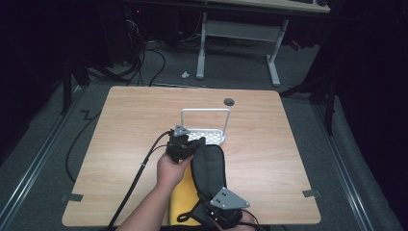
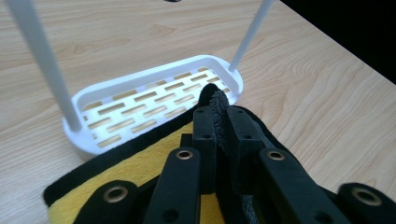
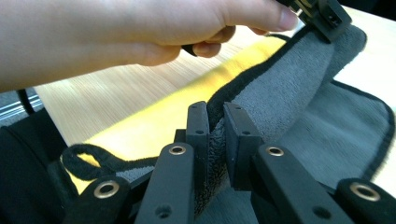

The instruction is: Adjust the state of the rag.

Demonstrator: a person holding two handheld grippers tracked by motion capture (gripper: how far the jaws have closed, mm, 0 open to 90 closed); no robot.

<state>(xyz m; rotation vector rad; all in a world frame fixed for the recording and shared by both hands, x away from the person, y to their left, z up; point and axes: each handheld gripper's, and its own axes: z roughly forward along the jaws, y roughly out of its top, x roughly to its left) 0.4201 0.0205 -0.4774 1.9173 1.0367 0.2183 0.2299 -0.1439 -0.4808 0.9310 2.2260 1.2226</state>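
Holding the cloth (image 1: 208, 166) at two places, I have both tongs closed on its folded edge. My left gripper (image 2: 221, 122) pinches the far end of it, and the white slotted rack (image 2: 154, 93) stands just in front of that tip, almost touching the cloth. My right gripper (image 3: 215, 135) pinches the near end, close to my body, and beyond its tip I see my left hand (image 3: 116, 32).

I think the cloth is light and very soft, so it will sag between the two tongs and cannot keep a shape alone. Its stitched black border is the best place to hold, because the thick fleece there does not slip. One side is yellow and the other is grey and fluffy. The rack is hard plastic with two thin posts, on a smooth wooden table (image 1: 130, 125).
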